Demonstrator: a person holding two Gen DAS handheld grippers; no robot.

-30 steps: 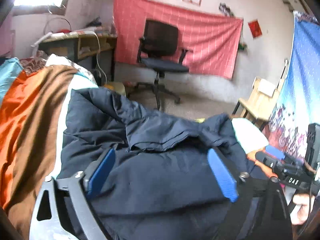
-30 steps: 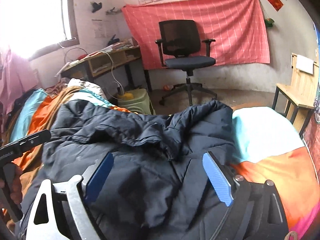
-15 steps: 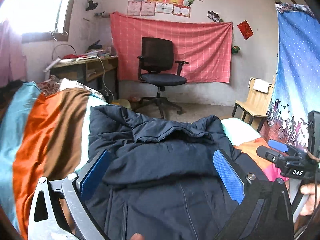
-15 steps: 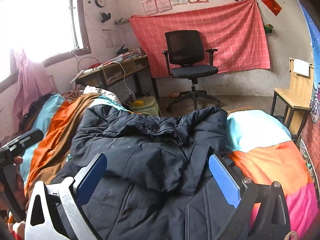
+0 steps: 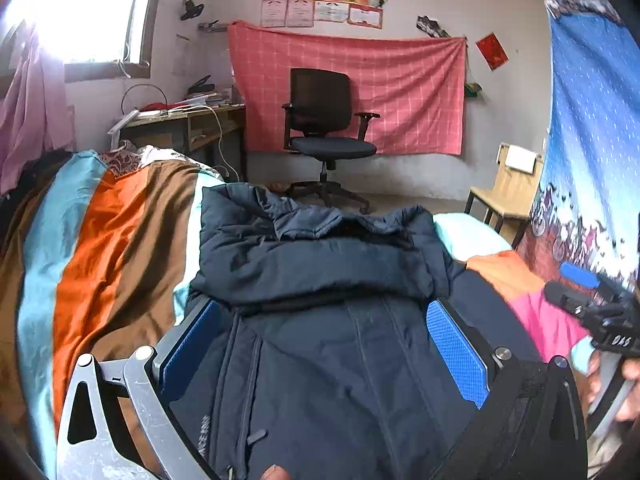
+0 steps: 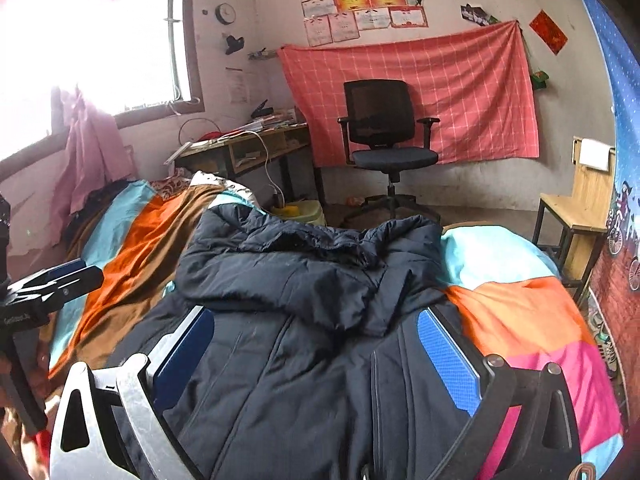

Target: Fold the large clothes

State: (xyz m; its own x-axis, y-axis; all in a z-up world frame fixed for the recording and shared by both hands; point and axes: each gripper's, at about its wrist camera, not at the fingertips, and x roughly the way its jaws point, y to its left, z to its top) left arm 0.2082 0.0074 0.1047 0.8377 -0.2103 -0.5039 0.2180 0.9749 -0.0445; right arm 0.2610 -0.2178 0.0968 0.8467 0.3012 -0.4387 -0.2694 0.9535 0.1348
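Presently, from my remote station, I start at the far left: a bright window [image 6: 100,40] with a pink curtain [image 6: 86,148] hanging below it, and a cluttered wooden desk [image 6: 256,148] against the far wall.

Moving right along the near ground, a striped bedspread [image 5: 100,248] in teal, orange and brown covers the bed. On it, at centre, lies the dark navy padded jacket [image 5: 328,320]. Its far part is folded back toward me, forming a thick roll across the garment; the zip front lies flat in the near part.

My left gripper [image 5: 320,344] hangs over the near part of the jacket. Its jaws stand wide apart, having just finished opening, and the blue pads [image 5: 456,348] press on nothing; the fabric lies below them, not held. A fingertip shows at the bottom edge of that view.

My right gripper [image 6: 316,352] sits likewise over the jacket's near part, jaws spread to their widest after the same late opening, with only loose cloth beneath and nothing gripped.

At the far centre, a black office chair [image 6: 384,136] stands before a red checked cloth [image 6: 440,96] pinned to the wall, with certificates [image 6: 360,4] above it.

Further right, a wooden chair [image 6: 580,208] stands by the wall, and a blue printed hanging [image 5: 592,140] closes the right edge.
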